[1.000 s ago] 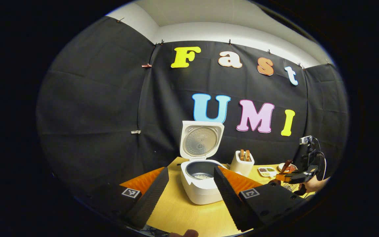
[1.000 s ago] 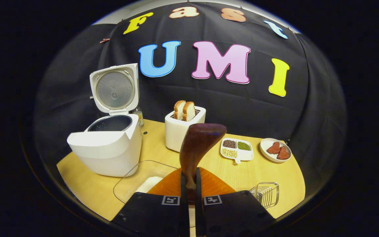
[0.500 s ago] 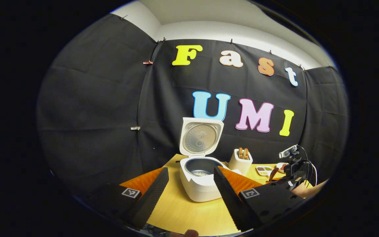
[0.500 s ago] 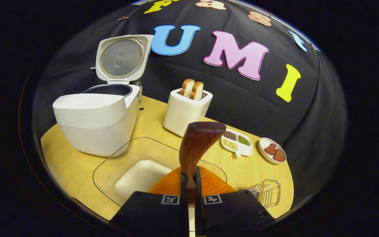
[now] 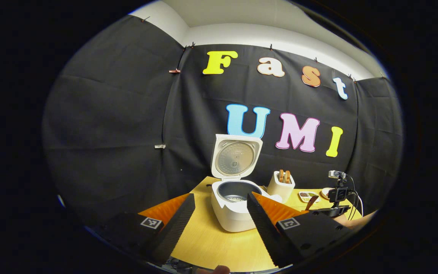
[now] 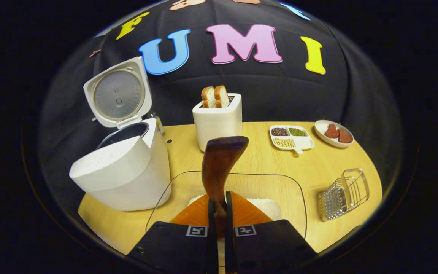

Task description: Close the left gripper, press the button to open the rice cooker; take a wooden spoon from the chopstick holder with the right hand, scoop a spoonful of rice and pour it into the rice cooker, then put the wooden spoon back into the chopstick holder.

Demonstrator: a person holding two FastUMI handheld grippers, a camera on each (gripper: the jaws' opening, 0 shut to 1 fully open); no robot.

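Observation:
The white rice cooker (image 5: 234,213) stands with its lid (image 5: 236,158) up and some rice in the pot. My left gripper (image 5: 219,224) hangs open in front of it, above the table, with nothing between its fingers. In the right gripper view, my right gripper (image 6: 219,203) is shut on the handle of the dark wooden spoon (image 6: 221,163). The spoon's bowl points up and forward over a clear glass dish (image 6: 295,182) that holds white rice (image 6: 266,205). The cooker (image 6: 127,175) sits left of the dish. The right gripper (image 5: 331,208) and the spoon (image 5: 312,201) also appear far right in the left gripper view.
A white toaster (image 6: 217,121) with two bread slices stands behind the glass dish. To its right are a divided dish of beans (image 6: 291,137) and a small plate with red pieces (image 6: 334,132). A wire holder (image 6: 344,194) lies near the table's right edge.
My right gripper has swung round with the spoon and now faces the toaster squarely over the glass dish. In the left gripper view it has sunk lower. The left gripper has barely moved.

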